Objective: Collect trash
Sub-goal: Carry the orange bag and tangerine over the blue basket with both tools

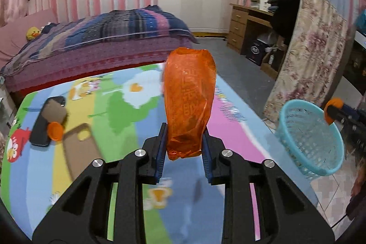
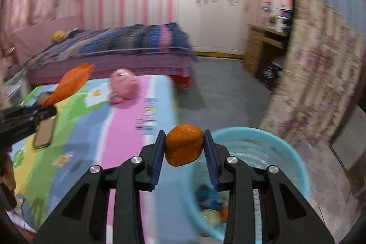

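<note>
My left gripper (image 1: 184, 145) is shut on an orange plastic wrapper (image 1: 189, 97) and holds it upright above the colourful cartoon mat (image 1: 128, 106). My right gripper (image 2: 184, 148) is shut on an orange peel (image 2: 184, 144), held at the left rim of the light blue basket (image 2: 295, 166). Some trash lies in the basket's bottom (image 2: 212, 205). In the left wrist view the basket (image 1: 313, 138) stands off the mat's right edge, with the right gripper and peel (image 1: 332, 110) at its far rim. The wrapper also shows in the right wrist view (image 2: 68, 84).
On the mat lie a black phone (image 1: 43, 122), a small orange piece (image 1: 55, 130), a tan phone case (image 1: 80, 148) and a pink plush toy (image 2: 123, 86). A bed (image 1: 103, 42) lies behind. A floral cloth (image 1: 315, 56) and a wooden desk (image 1: 247, 26) stand right.
</note>
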The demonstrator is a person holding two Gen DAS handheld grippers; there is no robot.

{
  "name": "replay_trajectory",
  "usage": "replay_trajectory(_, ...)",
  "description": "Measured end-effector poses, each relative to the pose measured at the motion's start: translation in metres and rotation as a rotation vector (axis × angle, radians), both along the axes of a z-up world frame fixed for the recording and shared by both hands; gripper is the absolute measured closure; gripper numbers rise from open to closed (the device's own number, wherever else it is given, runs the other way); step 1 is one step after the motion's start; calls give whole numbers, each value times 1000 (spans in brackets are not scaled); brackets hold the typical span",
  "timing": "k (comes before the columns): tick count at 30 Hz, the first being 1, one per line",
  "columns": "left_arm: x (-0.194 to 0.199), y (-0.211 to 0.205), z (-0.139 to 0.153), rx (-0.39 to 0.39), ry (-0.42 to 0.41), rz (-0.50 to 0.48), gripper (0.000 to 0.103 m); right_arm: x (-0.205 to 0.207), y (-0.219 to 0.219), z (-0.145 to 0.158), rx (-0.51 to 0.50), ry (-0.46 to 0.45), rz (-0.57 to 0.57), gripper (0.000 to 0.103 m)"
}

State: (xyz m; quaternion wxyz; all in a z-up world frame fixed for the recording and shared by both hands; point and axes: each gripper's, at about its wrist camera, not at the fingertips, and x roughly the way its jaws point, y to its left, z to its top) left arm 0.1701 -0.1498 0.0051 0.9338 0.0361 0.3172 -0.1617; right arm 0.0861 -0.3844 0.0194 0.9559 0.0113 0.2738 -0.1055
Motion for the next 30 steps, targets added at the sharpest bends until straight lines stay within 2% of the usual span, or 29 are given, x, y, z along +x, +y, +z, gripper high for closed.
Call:
replay_trajectory(4,-10,-34,-8,35,-1,-60,77,-18,-41,-1,-6,-1,-119,69)
replay_trajectory(7,-15,-56,-13,51,-1,-106,77,-23,-58,-5,13,1,-154,69)
replay_trajectory(12,-22,-89,-22,72,2,-176,77,-25,-76,-11,23,11,-188,69)
replay_trajectory(20,-32,-152,-25,44,3,-303,77,-27,-103,-22,61,14,-257,69)
replay_trajectory(23,-35,-184,-32,75,-3,-340,77,-32,-115,-26,75,14,-288,69)
replay_trajectory(28,-32,-219,-48,77,37,-386,74,-38,-132,-36,95,25,-326,69)
replay_trajectory(29,-32,-221,-50,77,39,-388,68,-39,-136,-39,100,31,-333,69)
replay_trajectory(30,-32,-226,-54,81,51,-393,56,-39,-138,-40,101,34,-334,69)
